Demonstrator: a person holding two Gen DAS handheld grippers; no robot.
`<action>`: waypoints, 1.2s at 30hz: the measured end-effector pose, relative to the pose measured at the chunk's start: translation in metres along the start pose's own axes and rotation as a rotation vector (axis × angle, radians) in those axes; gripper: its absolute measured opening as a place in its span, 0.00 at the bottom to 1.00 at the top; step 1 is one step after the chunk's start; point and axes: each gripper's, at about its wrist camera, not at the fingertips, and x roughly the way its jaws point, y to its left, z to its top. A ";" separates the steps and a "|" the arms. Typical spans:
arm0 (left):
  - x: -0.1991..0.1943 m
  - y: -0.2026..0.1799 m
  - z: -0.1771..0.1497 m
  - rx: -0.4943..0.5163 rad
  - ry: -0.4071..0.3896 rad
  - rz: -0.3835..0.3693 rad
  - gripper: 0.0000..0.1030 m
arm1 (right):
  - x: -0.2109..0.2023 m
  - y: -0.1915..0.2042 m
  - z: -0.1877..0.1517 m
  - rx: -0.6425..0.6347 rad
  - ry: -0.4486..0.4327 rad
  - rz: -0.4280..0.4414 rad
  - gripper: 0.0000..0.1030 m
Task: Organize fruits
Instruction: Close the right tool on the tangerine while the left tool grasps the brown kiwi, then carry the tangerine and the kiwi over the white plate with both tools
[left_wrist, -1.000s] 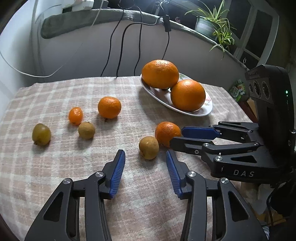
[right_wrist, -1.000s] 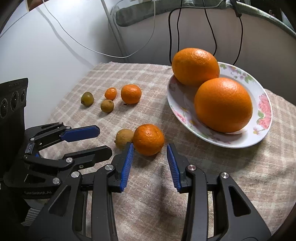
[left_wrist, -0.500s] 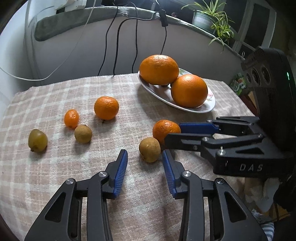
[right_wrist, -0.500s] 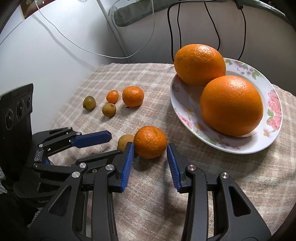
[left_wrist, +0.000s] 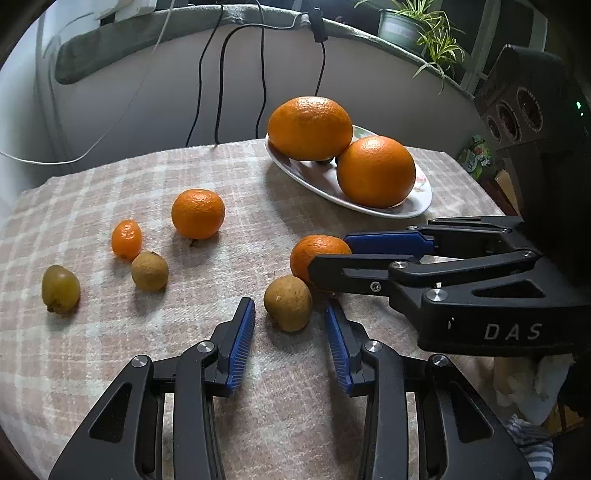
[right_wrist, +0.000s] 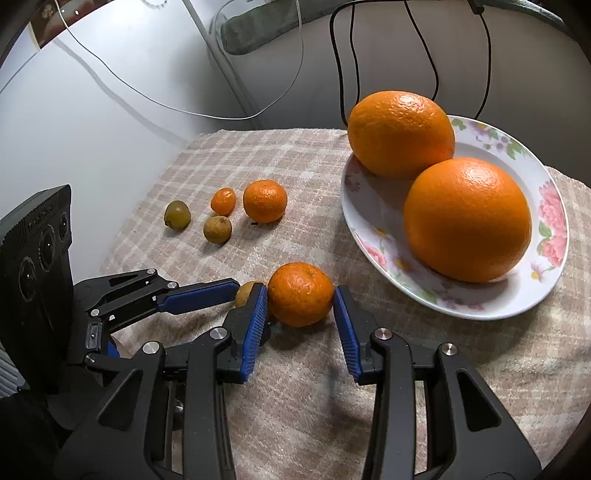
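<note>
Now the mandarin (right_wrist: 300, 294) sits between the right gripper's (right_wrist: 300, 325) parted fingers (right_wrist: 255, 321).

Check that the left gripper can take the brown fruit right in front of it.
Probably yes: the left gripper is open with the brown fruit just ahead, though the right gripper and mandarin crowd it.

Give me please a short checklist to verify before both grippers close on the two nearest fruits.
1. Right gripper straddles the mandarin, jaws open: ok.
2. Left gripper is open around the brown fruit: ok.
3. The two fruits have a gap between them: not ok, they appear to touch.
4. Grippers clear of each other: not ok, the right gripper's finger passes between the fruits, very near the left gripper's finger.
5. Plate has free space for the mandarin: ok, near its front rim.
6. Pads contact the fruit: cannot tell.
</note>
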 end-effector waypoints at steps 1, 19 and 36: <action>0.001 0.000 0.000 0.002 0.003 -0.002 0.34 | 0.000 0.000 0.000 0.003 0.002 0.000 0.39; -0.001 0.003 -0.003 -0.017 -0.002 -0.005 0.25 | 0.009 0.000 0.003 0.031 0.032 0.001 0.43; -0.022 0.000 0.007 -0.033 -0.064 -0.010 0.25 | -0.036 -0.009 0.006 0.041 -0.072 0.019 0.39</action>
